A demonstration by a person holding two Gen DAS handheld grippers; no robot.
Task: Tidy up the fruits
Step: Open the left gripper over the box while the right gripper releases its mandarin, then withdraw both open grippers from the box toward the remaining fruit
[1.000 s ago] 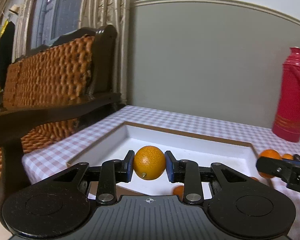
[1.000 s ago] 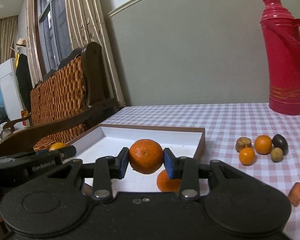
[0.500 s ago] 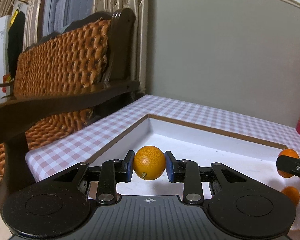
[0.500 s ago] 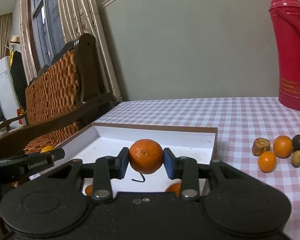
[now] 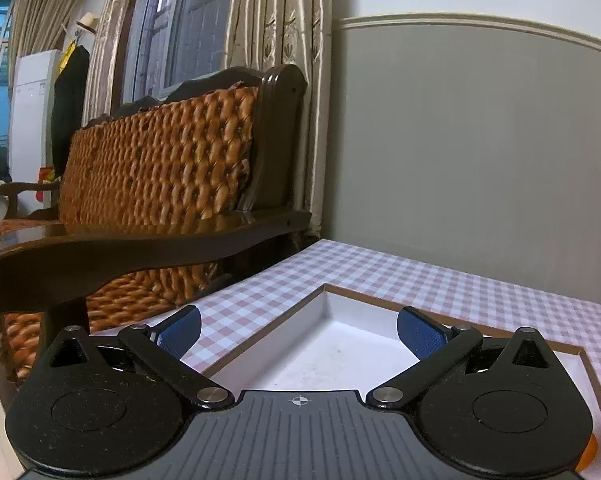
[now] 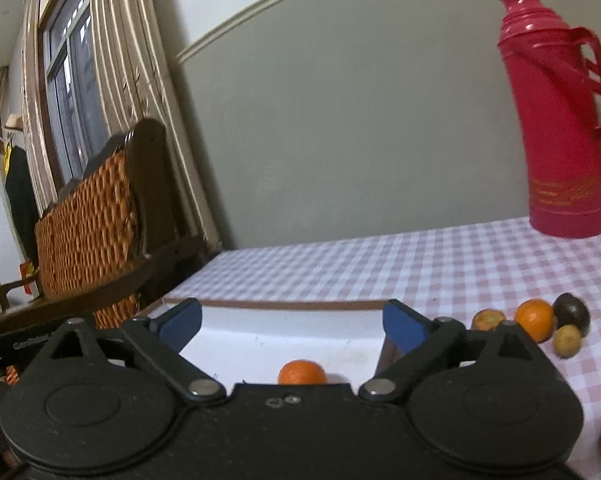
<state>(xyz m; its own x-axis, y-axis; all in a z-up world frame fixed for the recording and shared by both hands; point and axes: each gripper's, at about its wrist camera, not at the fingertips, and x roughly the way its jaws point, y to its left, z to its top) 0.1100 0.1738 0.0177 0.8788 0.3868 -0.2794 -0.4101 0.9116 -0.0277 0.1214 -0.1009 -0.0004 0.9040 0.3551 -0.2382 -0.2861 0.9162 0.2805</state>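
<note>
Now both my jaws are opening with nothing between them, dropping fruit into the white tray (image 6: 260, 344); an orange (image 6: 302, 373) sits bottom centre.

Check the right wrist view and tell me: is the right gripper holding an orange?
No. The right gripper has nothing between its opening jaws; an orange lies below in the white box.

Nothing is legible: the gold markings on the red flask (image 6: 559, 120) are too blurred to read.
</note>
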